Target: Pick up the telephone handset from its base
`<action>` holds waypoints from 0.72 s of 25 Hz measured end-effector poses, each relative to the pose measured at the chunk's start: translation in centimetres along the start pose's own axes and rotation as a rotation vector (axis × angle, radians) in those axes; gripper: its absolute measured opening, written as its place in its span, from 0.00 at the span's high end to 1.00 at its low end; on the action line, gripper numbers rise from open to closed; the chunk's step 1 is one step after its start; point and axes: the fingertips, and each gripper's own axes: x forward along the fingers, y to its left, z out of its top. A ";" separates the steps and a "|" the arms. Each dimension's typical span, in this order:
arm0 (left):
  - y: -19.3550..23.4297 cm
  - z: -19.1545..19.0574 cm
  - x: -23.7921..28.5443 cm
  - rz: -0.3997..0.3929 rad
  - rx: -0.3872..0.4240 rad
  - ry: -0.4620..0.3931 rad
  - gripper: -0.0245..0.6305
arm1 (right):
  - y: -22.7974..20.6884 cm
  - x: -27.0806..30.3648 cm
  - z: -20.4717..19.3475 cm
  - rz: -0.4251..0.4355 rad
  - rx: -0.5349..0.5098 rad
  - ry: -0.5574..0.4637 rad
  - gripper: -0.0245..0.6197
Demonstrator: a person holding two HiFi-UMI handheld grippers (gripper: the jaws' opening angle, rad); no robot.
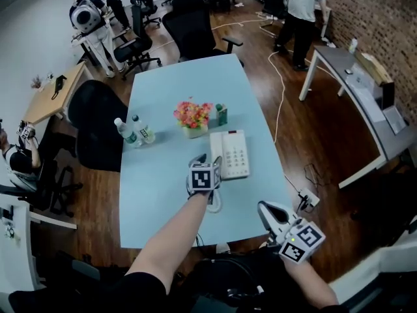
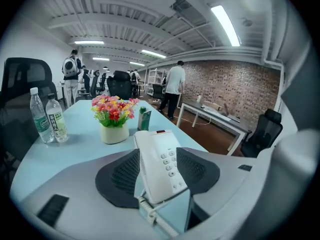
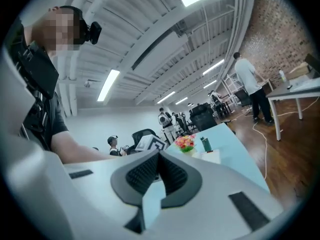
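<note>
A white telephone lies in the middle of the light blue table, its handset resting on the base's left side. My left gripper hovers at the phone's near left corner, jaws open. In the left gripper view the phone shows in the gap between the two dark pads, none of them touching it, with its coiled cord just below. My right gripper hangs off the table's near right edge, well away from the phone. Its pads meet at the tips with nothing between them.
Behind the phone stand a pot of flowers and a small green carton. Two water bottles are at the table's left edge. Black office chairs ring the table. A grey desk and people are farther off.
</note>
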 end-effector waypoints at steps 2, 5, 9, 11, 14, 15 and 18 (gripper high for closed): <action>0.7 -0.3 2.4 0.012 -0.021 0.033 0.56 | -0.1 0.7 -0.3 0.007 0.005 0.022 0.94; 1.8 0.0 5.7 0.060 -0.038 0.066 0.56 | -1.1 1.4 -0.3 0.015 -0.017 0.050 0.94; 3.1 -0.1 9.3 0.126 -0.080 0.099 0.56 | -3.8 1.7 -0.2 0.014 0.018 0.075 0.94; 3.4 -0.3 10.8 0.137 -0.078 0.125 0.56 | -4.9 2.0 -0.1 0.014 0.027 0.080 0.94; 3.7 -0.6 12.4 0.163 -0.052 0.150 0.56 | -6.2 2.1 -0.4 0.016 0.031 0.105 0.94; 3.8 -0.9 12.8 0.174 -0.050 0.158 0.56 | -6.5 2.0 -0.5 0.016 0.033 0.114 0.94; 4.1 -1.8 13.5 0.202 -0.075 0.187 0.56 | -7.4 1.8 -0.5 0.012 0.036 0.126 0.94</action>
